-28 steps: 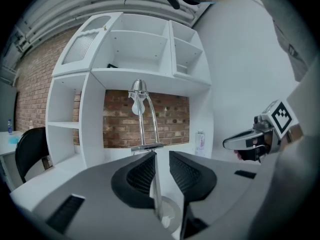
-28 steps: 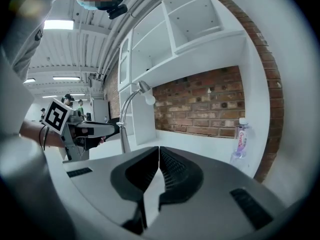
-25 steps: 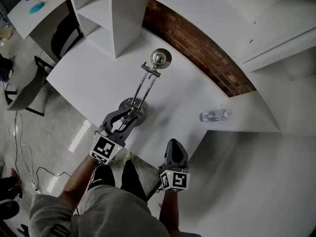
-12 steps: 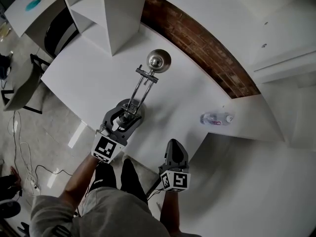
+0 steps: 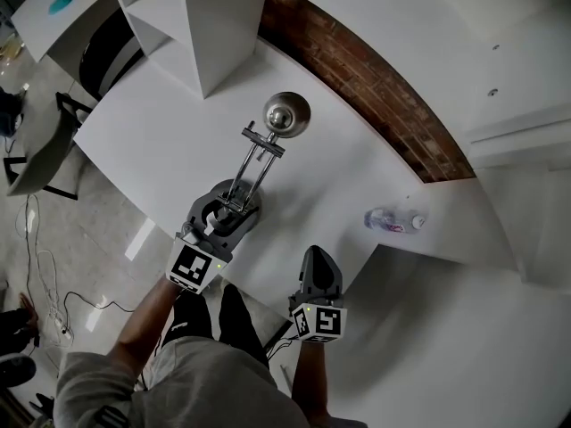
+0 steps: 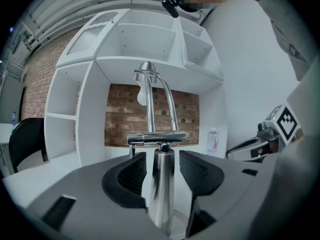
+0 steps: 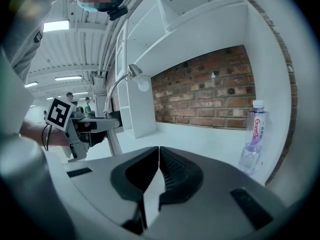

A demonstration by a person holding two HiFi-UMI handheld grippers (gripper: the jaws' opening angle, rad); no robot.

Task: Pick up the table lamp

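The chrome table lamp [image 5: 255, 160] stands on the white table [image 5: 152, 136], its round base near the front edge and its dome head [image 5: 286, 114] toward the brick wall. My left gripper [image 5: 229, 206] is open around the lamp's upright post [image 6: 159, 184]. The post stands between the pads with a gap on either side. The left gripper view looks up the twin arms to the bulb [image 6: 144, 95]. My right gripper [image 5: 315, 259] hangs off the table's front edge to the right, empty, its jaws [image 7: 158, 156] closed tip to tip.
A clear water bottle [image 5: 390, 218] lies on the table to the right, near the corner; the same bottle [image 7: 252, 136] shows in the right gripper view. A white shelf unit [image 5: 214, 25] rises at the table's far left. A chair [image 5: 40, 154] stands on the floor at left.
The left gripper's jaws have spread apart around the lamp's post. The lamp stands where it was. Both grippers have shifted a little toward the person.
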